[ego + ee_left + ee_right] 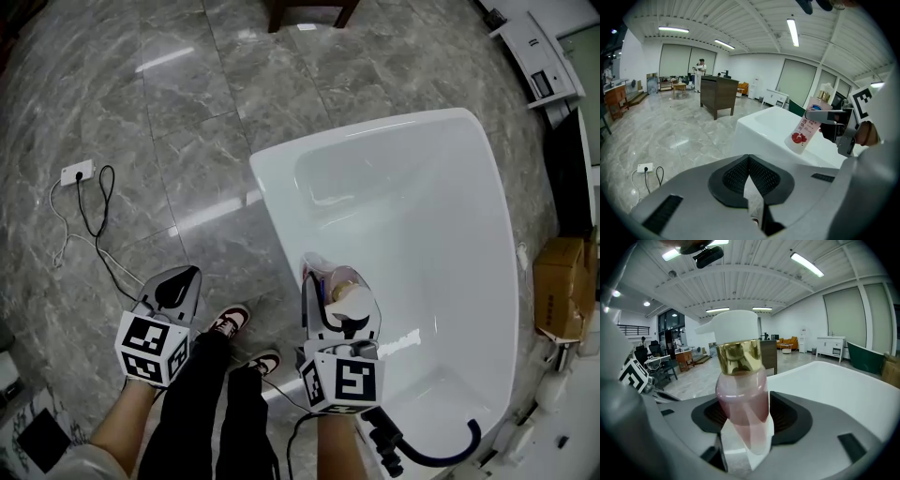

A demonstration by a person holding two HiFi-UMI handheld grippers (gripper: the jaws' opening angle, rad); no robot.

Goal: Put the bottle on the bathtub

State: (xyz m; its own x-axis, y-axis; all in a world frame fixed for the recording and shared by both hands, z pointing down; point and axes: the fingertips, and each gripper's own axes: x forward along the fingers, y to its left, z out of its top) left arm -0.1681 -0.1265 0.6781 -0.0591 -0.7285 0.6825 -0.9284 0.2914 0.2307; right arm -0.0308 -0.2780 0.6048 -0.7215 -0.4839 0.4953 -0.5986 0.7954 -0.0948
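The right gripper (745, 420), at the end of an outstretched forearm (337, 448), has its jaws clamped on the body of a clear pink pump bottle with a gold collar and white dispenser head (740, 390). The bottle is tilted over the near left rim of the glossy white bathtub (272, 192) and seems not to touch it, though the angle is poor. The left gripper (749, 177) hovers over the floor, jaws pressed together on nothing. Grey marble tiles (141, 112) carry a white power strip (77, 172) and its black cable (98, 211).
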